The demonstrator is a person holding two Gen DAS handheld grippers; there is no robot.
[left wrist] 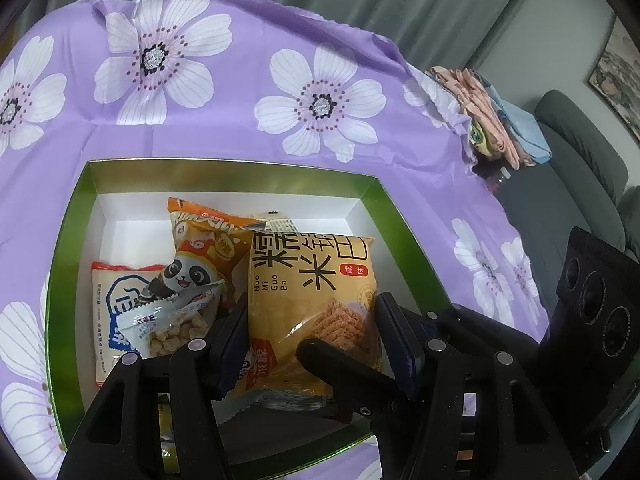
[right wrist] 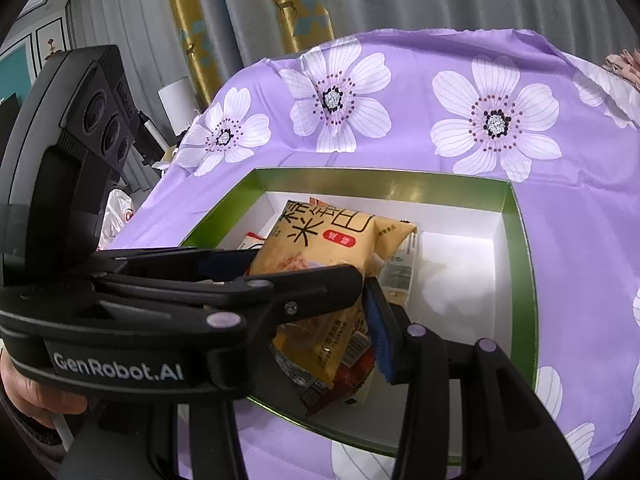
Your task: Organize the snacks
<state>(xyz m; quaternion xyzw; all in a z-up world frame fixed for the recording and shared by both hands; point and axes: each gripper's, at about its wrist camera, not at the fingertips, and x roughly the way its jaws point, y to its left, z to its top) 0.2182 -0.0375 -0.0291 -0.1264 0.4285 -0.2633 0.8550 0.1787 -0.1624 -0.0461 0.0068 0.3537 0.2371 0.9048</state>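
One green-rimmed box (left wrist: 404, 232) is set on a purple flowered cloth (left wrist: 240, 128). Inside the box at least four snack packets are counted. The yellow rice-cracker packet (left wrist: 316, 280) is clamped at its near end by the left gripper (left wrist: 316, 344) and the right gripper (right wrist: 320, 300) above the box. Lower packets are partly hidden.

**Surface notes: materials and finish**

Tablecloth (left wrist: 240, 128): thin purple floral cloth, smooth with a slight sheen, creased. Box (left wrist: 224, 174): card; glossy metallic green rim, matt white inner walls. Yellow snack bag (left wrist: 312, 280): glossy plastic film, wrinkled. Panda packet (left wrist: 200, 268): shiny film, partly clear. Left hand-held gripper (left wrist: 312, 344): matt black plastic, ribbed blue pads.
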